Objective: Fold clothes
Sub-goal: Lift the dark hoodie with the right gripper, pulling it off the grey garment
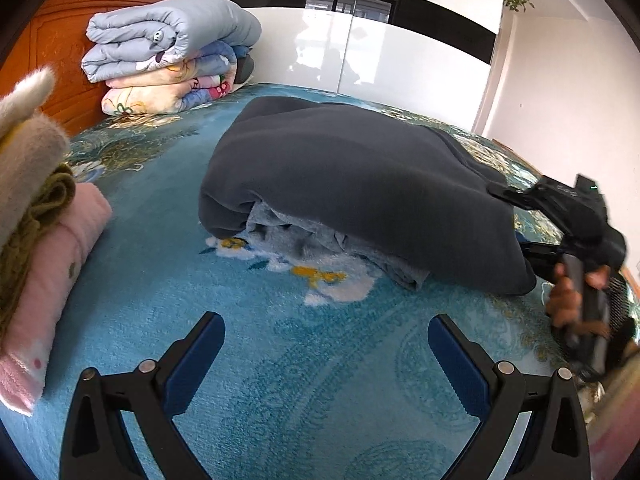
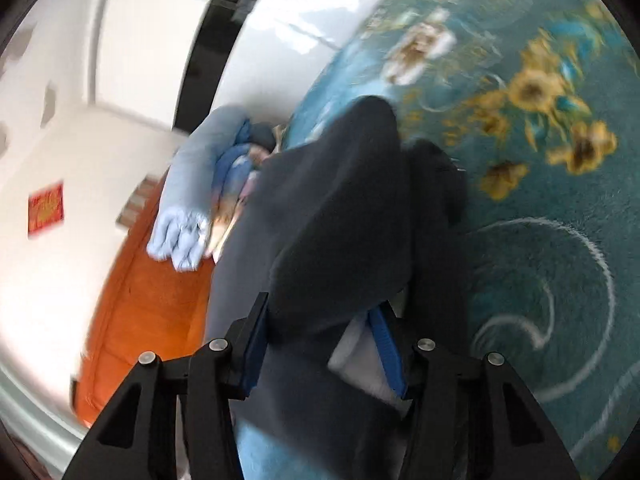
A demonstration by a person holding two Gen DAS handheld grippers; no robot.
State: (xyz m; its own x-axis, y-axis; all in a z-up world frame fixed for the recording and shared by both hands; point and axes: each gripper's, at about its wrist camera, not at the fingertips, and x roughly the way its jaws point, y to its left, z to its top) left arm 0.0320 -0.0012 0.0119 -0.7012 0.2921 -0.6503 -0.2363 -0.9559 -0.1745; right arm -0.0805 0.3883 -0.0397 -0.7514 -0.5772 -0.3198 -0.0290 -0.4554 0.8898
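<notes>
A dark grey garment with a lighter grey lining lies in a folded heap on the blue floral bedspread. My left gripper is open and empty, low over the bedspread just in front of the garment. My right gripper is shut on a fold of the dark garment, with cloth bunched between the blue pads. In the left wrist view the right gripper grips the garment's right end, held by a hand.
A stack of folded clothes, pink below and cream on top, sits at the left. Folded quilts lie against the orange headboard. A glossy white wardrobe stands behind the bed.
</notes>
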